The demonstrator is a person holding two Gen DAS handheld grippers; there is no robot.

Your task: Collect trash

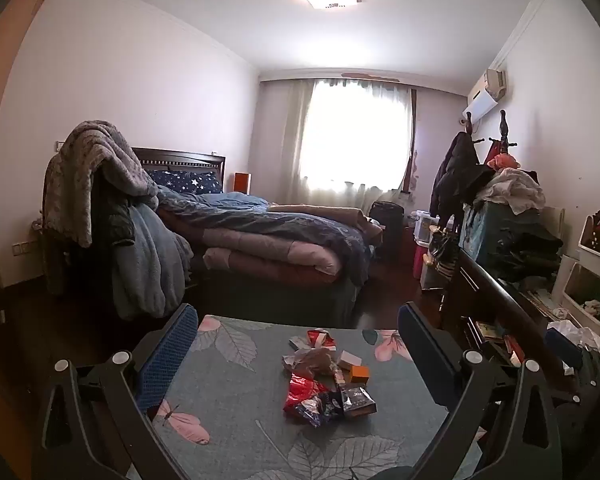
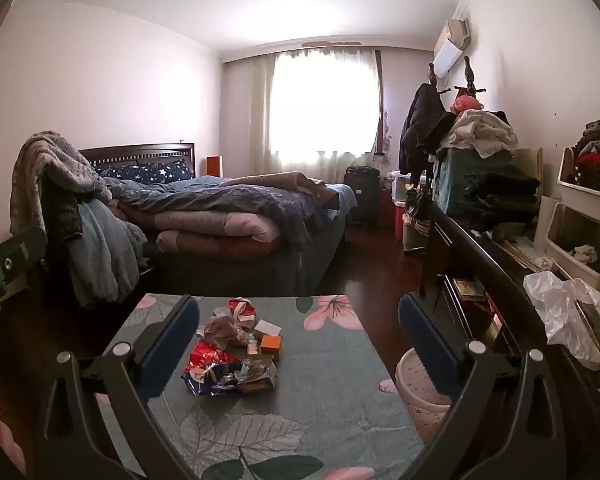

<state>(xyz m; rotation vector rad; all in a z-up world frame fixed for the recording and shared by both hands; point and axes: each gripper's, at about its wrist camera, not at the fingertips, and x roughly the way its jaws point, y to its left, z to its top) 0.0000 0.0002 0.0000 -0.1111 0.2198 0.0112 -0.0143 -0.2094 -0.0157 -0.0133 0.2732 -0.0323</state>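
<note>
A pile of trash (image 1: 328, 376) lies on a small table with a leaf-and-flower cloth (image 1: 228, 420): red and dark foil wrappers, a crumpled brownish bag, a small orange box (image 1: 359, 374) and a white carton. The same pile shows in the right wrist view (image 2: 236, 352). My left gripper (image 1: 296, 360) is open and empty, held above the near part of the table, the pile between its fingers' lines. My right gripper (image 2: 300, 344) is open and empty, with the pile toward its left finger. A pale pink bin (image 2: 418, 388) stands on the floor at the table's right edge.
A bed (image 1: 268, 240) with heaped quilts lies beyond the table. A dark dresser (image 2: 500, 264) piled with clothes and a white plastic bag (image 2: 568, 316) runs along the right. A chair draped with blankets (image 1: 100, 208) stands left. Dark wood floor (image 2: 376, 264) lies between bed and dresser.
</note>
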